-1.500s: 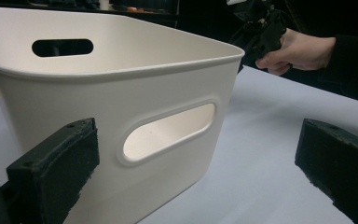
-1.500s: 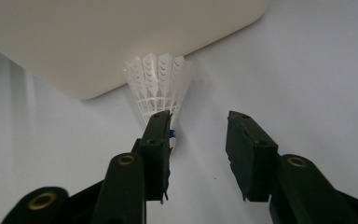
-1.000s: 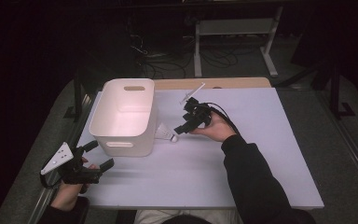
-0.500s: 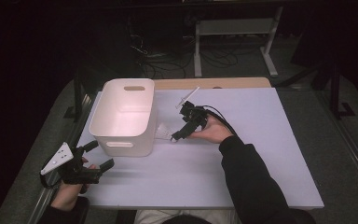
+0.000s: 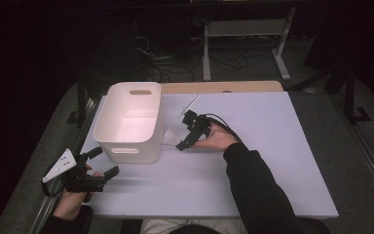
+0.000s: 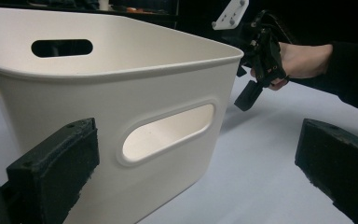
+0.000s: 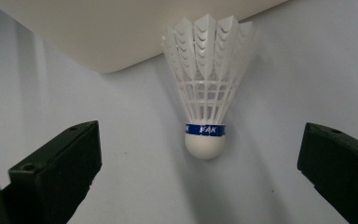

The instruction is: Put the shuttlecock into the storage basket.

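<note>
Dark room w/ cables is surrounding pale surface (image 5: 272,161); white bin (image 5: 129,122) is sitting left, just beside shuttlecock (image 7: 205,100). Right claw (image 5: 187,139) jaws have just been opening, released; left claw (image 5: 100,163) is gaping too.

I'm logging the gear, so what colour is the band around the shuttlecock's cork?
Blue with white lettering, on the white shuttlecock; the right gripper view shows it best.

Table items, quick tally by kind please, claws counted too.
Shuttlecock: 1
White bin: 1
Claws: 2, left claw and right claw
Total: 4
</note>
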Demonstrator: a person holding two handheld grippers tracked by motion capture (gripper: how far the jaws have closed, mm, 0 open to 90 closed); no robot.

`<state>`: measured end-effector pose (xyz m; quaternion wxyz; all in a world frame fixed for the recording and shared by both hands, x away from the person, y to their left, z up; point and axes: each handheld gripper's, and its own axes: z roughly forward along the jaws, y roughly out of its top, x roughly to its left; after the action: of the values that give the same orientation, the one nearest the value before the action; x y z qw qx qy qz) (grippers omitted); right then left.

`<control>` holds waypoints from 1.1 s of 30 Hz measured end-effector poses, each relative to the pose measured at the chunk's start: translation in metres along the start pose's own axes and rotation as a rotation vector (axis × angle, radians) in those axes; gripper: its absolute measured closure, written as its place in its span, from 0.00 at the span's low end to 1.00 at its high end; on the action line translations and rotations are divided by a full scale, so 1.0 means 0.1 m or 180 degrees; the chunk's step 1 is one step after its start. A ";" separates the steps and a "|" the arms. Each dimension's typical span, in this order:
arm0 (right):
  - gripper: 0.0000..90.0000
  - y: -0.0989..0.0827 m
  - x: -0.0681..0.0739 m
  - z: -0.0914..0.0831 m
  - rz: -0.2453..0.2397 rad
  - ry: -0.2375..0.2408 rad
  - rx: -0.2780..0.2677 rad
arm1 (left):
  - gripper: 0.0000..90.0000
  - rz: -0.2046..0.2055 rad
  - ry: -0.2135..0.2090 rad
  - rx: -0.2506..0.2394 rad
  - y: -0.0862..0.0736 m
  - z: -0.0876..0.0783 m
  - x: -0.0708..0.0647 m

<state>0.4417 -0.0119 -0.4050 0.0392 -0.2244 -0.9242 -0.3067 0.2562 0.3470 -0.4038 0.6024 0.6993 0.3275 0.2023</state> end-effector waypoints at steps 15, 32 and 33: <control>0.08 -0.02 -0.07 0.18 -0.0017 0.0047 0.0119 | 0.00 -0.0005 -0.0021 0.0003 0.00 0.00 0.00; 0.36 -0.03 -0.09 0.26 -0.0062 0.0071 0.0133 | 0.00 0.0000 0.0005 0.0004 0.00 0.00 0.00; 0.38 -0.03 -0.09 0.26 -0.0071 0.0065 0.0137 | 0.00 0.0001 0.0005 0.0004 0.00 0.00 0.00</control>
<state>0.4500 -0.0022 -0.4295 0.0500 -0.2101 -0.9325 -0.2895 0.2560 0.3472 -0.4038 0.6016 0.6995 0.3281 0.2027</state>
